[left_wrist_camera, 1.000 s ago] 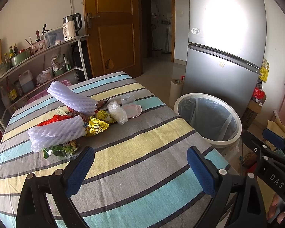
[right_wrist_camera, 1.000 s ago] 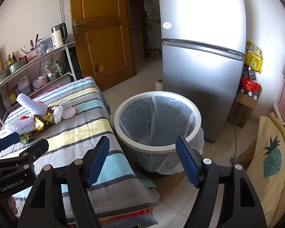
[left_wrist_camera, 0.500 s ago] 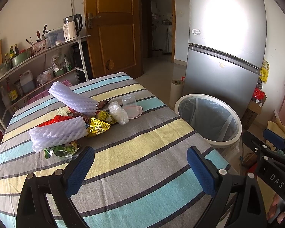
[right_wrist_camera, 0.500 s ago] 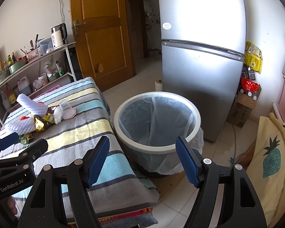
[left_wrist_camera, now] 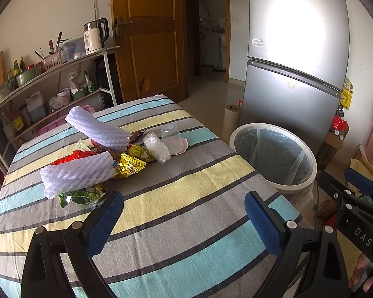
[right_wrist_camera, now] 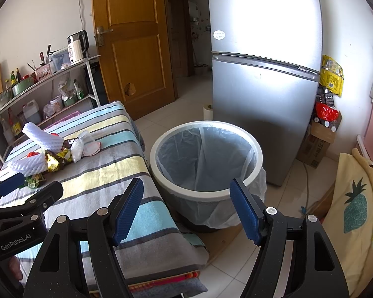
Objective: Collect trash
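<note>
Lighting: bright daylight; blown-out glare on fridge (left_wrist_camera: 296,49) door (both views). Fisheye bending, dark vignetted corners.

The left wrist view looks down across the striped table (left_wrist_camera: 186,198), bin (left_wrist_camera: 273,156) at right; the right wrist view faces the near bin (right_wrist_camera: 206,159), sharing table, bin and fridge (right_wrist_camera: 266,74).

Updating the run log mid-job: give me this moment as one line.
left gripper: open, holding nothing | right gripper: open, holding nothing | trash pile: on table | bin: lined
</note>
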`<state>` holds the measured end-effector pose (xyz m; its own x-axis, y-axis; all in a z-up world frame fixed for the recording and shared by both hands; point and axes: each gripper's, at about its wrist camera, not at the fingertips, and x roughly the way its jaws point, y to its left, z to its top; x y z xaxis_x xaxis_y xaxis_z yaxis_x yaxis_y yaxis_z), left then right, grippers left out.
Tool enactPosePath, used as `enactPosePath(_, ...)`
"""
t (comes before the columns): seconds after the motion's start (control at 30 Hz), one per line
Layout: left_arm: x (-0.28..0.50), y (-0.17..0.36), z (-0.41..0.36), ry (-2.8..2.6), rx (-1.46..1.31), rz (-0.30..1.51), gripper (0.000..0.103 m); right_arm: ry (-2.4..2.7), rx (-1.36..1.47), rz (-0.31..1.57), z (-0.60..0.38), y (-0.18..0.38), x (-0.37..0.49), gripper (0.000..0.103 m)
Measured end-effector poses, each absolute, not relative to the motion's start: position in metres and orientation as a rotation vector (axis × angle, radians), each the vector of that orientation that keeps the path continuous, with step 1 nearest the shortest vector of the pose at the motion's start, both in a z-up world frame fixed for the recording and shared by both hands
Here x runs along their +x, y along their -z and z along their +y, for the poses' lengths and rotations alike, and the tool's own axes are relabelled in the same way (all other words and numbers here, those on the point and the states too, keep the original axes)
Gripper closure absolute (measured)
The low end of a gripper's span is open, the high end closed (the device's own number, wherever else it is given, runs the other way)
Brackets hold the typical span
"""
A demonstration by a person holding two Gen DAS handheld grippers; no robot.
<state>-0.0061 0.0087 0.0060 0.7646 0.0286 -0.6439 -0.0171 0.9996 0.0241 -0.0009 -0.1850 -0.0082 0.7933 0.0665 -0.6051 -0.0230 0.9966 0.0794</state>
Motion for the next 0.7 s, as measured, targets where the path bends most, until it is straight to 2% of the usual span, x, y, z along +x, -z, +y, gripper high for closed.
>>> enactPosePath(0.7,-0.0099,-0.0054,0.0146,-0.034,0.013,0.695,0.004,-0.046,0.066,0.654,-0.1873,0.0057,-0.0014,0.031)
